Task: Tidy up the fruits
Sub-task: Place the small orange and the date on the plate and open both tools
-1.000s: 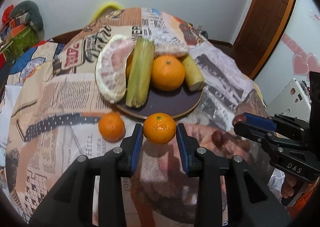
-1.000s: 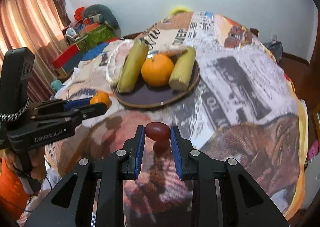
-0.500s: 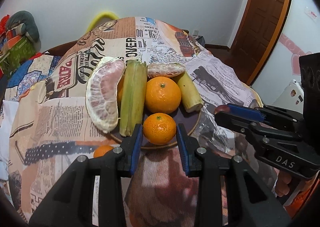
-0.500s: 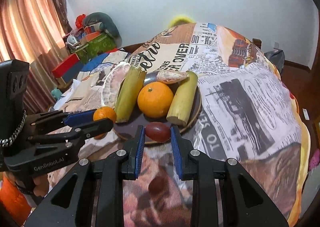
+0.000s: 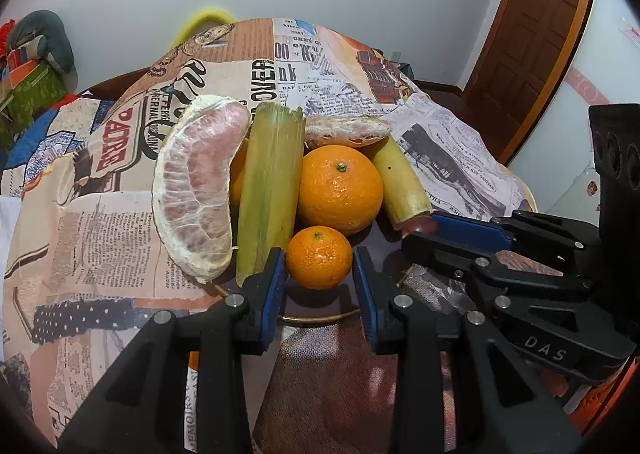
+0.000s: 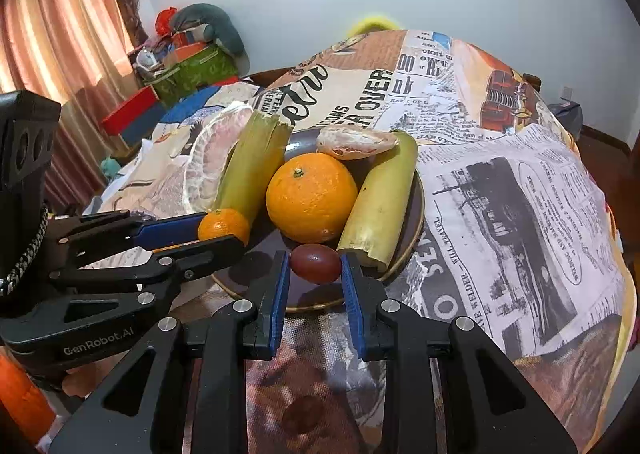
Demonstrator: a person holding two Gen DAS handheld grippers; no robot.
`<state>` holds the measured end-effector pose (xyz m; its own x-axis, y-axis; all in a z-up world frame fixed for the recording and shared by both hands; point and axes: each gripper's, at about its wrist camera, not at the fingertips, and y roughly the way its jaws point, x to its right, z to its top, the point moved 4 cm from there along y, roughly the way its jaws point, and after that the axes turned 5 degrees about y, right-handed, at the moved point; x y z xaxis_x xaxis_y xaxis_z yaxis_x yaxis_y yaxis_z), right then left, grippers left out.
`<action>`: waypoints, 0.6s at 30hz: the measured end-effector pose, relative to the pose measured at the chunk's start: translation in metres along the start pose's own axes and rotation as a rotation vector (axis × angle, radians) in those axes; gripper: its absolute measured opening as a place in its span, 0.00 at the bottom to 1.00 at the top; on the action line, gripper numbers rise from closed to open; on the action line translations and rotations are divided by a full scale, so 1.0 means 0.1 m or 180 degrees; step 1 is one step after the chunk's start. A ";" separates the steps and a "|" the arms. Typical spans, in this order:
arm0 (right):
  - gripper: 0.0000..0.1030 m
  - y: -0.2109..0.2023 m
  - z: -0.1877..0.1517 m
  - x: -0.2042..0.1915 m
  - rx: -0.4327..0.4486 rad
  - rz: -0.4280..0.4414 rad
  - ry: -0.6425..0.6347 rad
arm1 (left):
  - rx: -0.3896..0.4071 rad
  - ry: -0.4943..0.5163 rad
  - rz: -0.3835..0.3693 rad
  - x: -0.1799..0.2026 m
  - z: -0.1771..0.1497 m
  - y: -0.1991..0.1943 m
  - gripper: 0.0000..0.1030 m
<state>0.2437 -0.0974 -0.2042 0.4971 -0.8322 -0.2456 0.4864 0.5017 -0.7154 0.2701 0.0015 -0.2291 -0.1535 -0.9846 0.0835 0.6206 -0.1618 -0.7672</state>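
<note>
"DAS" on right gripper (image 5: 418, 232), "GenRobot.AI" on left gripper (image 6: 224, 232), "OVER" (among smaller newsprint) on tablecloth (image 6: 520, 190)

Bare plate (image 6: 256, 266) front strip; large orange (image 6: 311, 196), cane pieces behind.

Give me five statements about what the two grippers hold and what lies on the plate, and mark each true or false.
1. The left gripper holds a small orange. True.
2. The right gripper is empty. False: it is shut on a dark red grape.
3. Both held fruits are over the dark plate. True.
4. The large orange lies on the tablecloth, off the plate. False: it sits on the plate, between two sugarcane pieces.
5. A peeled pomelo segment lies at the plate's left side in the left wrist view. True.
</note>
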 end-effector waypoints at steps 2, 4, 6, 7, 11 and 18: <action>0.23 0.01 -0.01 -0.01 -0.0010 0.0007 0.0001 | -0.0030 -0.0017 -0.0014 -0.01 0.00 0.02 0.34; 0.24 0.04 -0.02 -0.01 -0.0052 0.0005 0.0014 | -0.0028 -0.0043 -0.0027 -0.03 -0.01 0.01 0.35; 0.29 0.06 -0.02 0.01 -0.0102 0.0006 0.0040 | 0.0009 -0.0072 -0.0007 -0.06 -0.01 -0.02 0.41; 0.35 0.05 -0.03 0.02 -0.0122 0.0010 0.0059 | 0.0025 -0.0077 0.0000 -0.06 0.00 -0.04 0.41; 0.36 -0.05 -0.03 0.01 -0.0058 0.0021 0.0047 | 0.0122 -0.0067 0.0032 -0.08 0.00 -0.18 0.41; 0.36 -0.23 -0.01 0.00 0.0055 0.0008 0.0060 | 0.0249 -0.0098 0.0151 -0.21 0.01 -0.46 0.41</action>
<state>0.2315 -0.1089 -0.1879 0.4849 -0.8351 -0.2598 0.4975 0.5077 -0.7033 0.2463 0.0299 -0.1950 -0.0996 -0.9927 0.0685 0.6850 -0.1184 -0.7188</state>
